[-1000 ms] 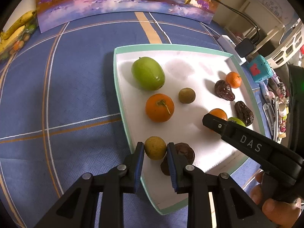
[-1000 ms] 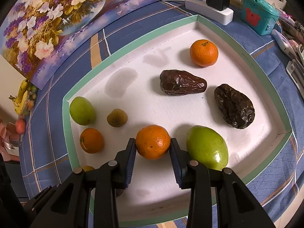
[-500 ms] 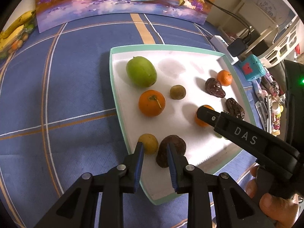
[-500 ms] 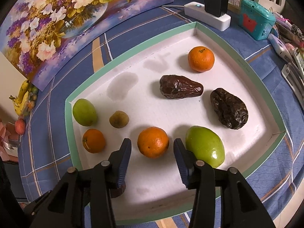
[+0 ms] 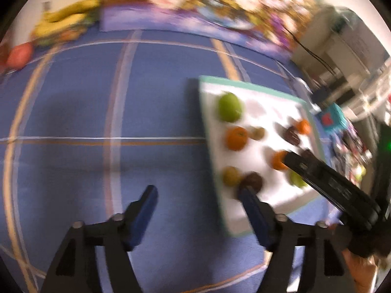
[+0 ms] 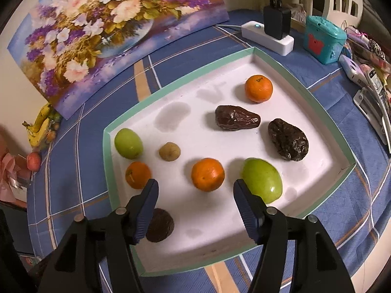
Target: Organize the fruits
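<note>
- Right gripper [image 6: 194,186]: jaws have just been opening, now spread wide w/ nothing gripped. A sec ago they clamped the orange [image 6: 207,174]; it now sits free on the white tray [image 6: 220,239], near centre, apart from both pads.
- Large green fruit [image 6: 262,179] just right of that orange, by the right pad.
- Left gripper [image 5: 196,195]: jaws have just been opening too, empty. It was pinching the small yellow fruit [image 5: 229,175]; that fruit now lies at the tray's near-left corner, touching a dark brown fruit [image 5: 253,182].
- Left view blurred; gripper now mostly over blue table [image 5: 97,112], left of tray.
</note>
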The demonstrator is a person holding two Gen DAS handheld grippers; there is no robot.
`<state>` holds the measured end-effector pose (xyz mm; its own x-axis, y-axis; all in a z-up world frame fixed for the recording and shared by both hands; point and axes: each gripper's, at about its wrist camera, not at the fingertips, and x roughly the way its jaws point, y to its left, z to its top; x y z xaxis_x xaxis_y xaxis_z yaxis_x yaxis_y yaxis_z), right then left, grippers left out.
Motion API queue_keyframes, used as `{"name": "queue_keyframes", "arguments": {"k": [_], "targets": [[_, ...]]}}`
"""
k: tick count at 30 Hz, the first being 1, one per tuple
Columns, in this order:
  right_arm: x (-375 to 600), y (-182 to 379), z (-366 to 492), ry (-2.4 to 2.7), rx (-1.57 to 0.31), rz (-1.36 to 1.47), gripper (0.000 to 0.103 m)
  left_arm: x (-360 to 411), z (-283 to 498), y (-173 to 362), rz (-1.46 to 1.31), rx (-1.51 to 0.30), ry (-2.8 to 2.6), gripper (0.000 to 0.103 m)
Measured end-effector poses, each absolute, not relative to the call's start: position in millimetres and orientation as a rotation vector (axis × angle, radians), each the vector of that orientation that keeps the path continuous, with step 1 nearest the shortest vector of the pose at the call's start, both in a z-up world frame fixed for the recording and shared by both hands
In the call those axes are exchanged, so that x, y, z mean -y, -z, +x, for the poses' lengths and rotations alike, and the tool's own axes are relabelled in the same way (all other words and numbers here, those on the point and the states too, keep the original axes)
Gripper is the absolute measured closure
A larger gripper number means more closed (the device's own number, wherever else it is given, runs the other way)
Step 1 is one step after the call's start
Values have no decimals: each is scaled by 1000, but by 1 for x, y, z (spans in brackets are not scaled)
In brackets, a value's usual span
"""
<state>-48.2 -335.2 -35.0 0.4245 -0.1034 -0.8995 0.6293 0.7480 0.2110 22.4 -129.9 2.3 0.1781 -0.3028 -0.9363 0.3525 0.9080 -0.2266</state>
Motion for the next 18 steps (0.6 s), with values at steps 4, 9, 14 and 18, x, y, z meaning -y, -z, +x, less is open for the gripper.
{"name": "queue_keyframes", "arguments": {"k": [4,9,14,18], "targets": [[316,35,-47,447,-1045,551,20,94,34,-11,36,-1253,299,20],[285,33,-46,359,-1049,513,17,58,32,-35,65,-1132,183,0],[253,27,-51,303,-1053,410,17,28,19,-51,131,-1024,126,0],[235,20,-63,279,-1037,346,17,7,5,-64,106,-980,106,0]]}}
